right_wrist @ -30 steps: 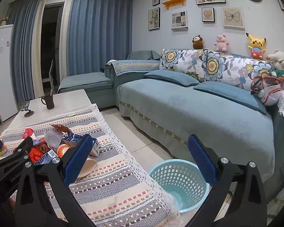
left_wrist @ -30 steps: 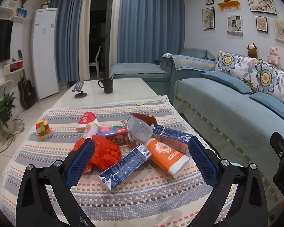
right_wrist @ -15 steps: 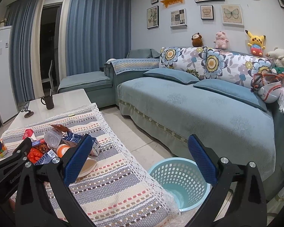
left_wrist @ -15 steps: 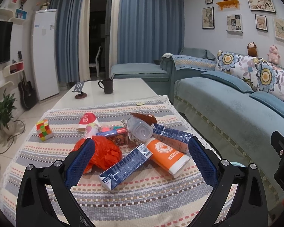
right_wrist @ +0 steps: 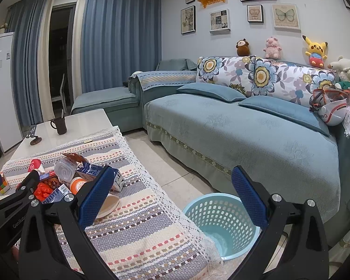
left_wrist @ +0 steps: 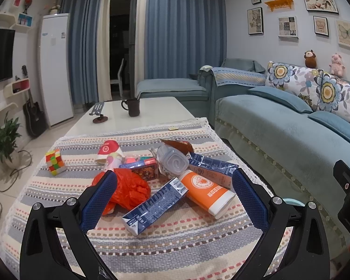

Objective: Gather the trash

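Observation:
A pile of trash lies on the striped tablecloth (left_wrist: 175,245): a crumpled red plastic bag (left_wrist: 130,190), a blue carton (left_wrist: 155,204), an orange-and-white carton (left_wrist: 207,192), another blue carton (left_wrist: 212,166), a clear plastic bottle (left_wrist: 172,162) and a red-and-white paper cup (left_wrist: 107,150). My left gripper (left_wrist: 173,198) is open and empty, just short of the pile. My right gripper (right_wrist: 172,196) is open and empty, held over the table's right edge above a light blue mesh basket (right_wrist: 221,224) on the floor. The pile (right_wrist: 65,179) also shows in the right wrist view.
A Rubik's cube (left_wrist: 55,162) sits left of the pile. A dark mug (left_wrist: 133,107) and a phone stand (left_wrist: 99,114) are on the bare far end of the table. A blue sofa (right_wrist: 245,128) runs along the right, across a strip of tiled floor.
Both grippers have barely moved; the views shift only slightly. Both stay open.

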The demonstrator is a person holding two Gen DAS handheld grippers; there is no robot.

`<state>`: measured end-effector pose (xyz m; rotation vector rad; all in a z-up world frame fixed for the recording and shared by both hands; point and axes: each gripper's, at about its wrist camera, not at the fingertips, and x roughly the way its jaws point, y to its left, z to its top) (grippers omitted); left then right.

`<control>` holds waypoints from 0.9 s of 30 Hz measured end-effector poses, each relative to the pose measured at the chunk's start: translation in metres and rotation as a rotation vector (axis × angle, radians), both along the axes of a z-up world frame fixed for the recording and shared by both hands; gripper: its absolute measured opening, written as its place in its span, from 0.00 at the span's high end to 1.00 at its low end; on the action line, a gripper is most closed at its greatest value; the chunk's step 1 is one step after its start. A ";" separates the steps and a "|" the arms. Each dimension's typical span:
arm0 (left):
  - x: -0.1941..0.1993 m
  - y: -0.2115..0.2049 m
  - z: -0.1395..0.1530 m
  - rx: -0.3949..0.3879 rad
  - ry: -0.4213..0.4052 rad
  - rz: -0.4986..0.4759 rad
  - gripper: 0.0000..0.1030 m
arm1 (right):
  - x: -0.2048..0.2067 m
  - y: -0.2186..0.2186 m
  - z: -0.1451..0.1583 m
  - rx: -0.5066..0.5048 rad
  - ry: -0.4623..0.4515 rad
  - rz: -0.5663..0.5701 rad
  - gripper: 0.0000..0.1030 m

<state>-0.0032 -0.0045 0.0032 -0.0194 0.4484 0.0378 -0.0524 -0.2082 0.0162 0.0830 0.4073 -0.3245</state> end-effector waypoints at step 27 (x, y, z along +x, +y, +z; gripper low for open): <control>-0.002 0.009 0.002 -0.006 -0.020 0.054 0.07 | 0.001 -0.001 -0.002 0.017 0.015 0.004 0.08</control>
